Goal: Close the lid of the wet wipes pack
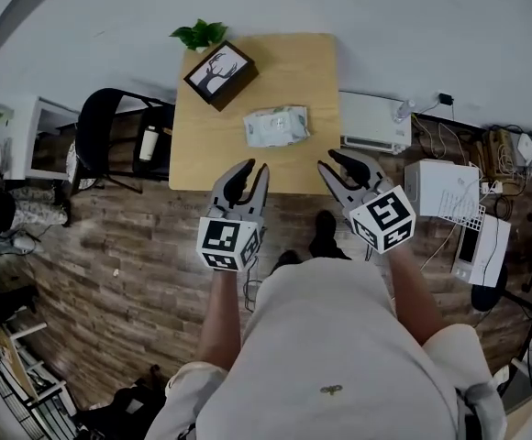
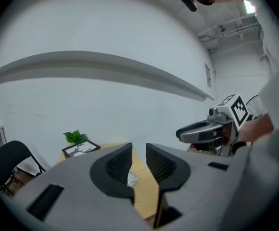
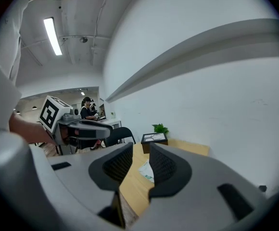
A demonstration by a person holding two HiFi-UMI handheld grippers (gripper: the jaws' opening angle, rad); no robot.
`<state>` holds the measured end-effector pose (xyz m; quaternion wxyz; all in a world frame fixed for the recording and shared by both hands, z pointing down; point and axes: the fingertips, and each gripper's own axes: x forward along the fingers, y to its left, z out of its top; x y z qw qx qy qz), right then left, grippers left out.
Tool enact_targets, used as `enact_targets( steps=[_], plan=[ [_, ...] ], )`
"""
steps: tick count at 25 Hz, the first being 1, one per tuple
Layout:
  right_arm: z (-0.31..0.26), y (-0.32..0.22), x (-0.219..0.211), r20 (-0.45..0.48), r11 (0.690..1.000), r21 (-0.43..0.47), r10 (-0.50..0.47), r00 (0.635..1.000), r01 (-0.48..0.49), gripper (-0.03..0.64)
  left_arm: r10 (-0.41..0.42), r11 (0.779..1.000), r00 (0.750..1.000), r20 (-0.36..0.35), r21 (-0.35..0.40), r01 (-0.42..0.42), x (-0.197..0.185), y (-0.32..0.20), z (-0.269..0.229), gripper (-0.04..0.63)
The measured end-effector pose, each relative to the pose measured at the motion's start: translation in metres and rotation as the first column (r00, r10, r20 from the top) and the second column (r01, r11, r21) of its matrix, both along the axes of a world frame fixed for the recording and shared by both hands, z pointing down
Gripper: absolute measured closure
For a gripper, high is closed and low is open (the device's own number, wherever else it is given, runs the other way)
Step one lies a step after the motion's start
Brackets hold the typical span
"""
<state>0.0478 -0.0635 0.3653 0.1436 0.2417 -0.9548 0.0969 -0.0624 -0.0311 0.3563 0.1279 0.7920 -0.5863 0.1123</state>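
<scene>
Mid-table (image 1: 213, 145): wipes pack (image 1: 276, 126); L gripper (image 1: 256, 166), R gripper (image 1: 329, 159) empty.

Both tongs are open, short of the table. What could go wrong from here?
The wet wipes pack lies loose on the table; a one-sided push by the left tongs or right tongs might slide it toward the picture box instead of shutting the lid. The lid's position is too small to see from here, so aim may be off.
</scene>
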Motion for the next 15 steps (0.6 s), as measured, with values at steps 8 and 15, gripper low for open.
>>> enact_targets(
  steps=[8, 15],
  plan=[
    [0.013, -0.028, 0.008, 0.016, 0.997, -0.028, -0.075, 0.997, 0.076, 0.515, -0.066, 0.997, 0.998, 0.002, -0.038, 0.066, 0.017, -0.021, 0.018, 0.511],
    [0.023, -0.039, 0.004, 0.013, 0.995, -0.051, -0.081, 0.997, 0.082, 0.515, -0.087, 0.993, 0.996, 0.003, -0.081, 0.087, 0.009, -0.021, 0.037, 0.509]
  ],
)
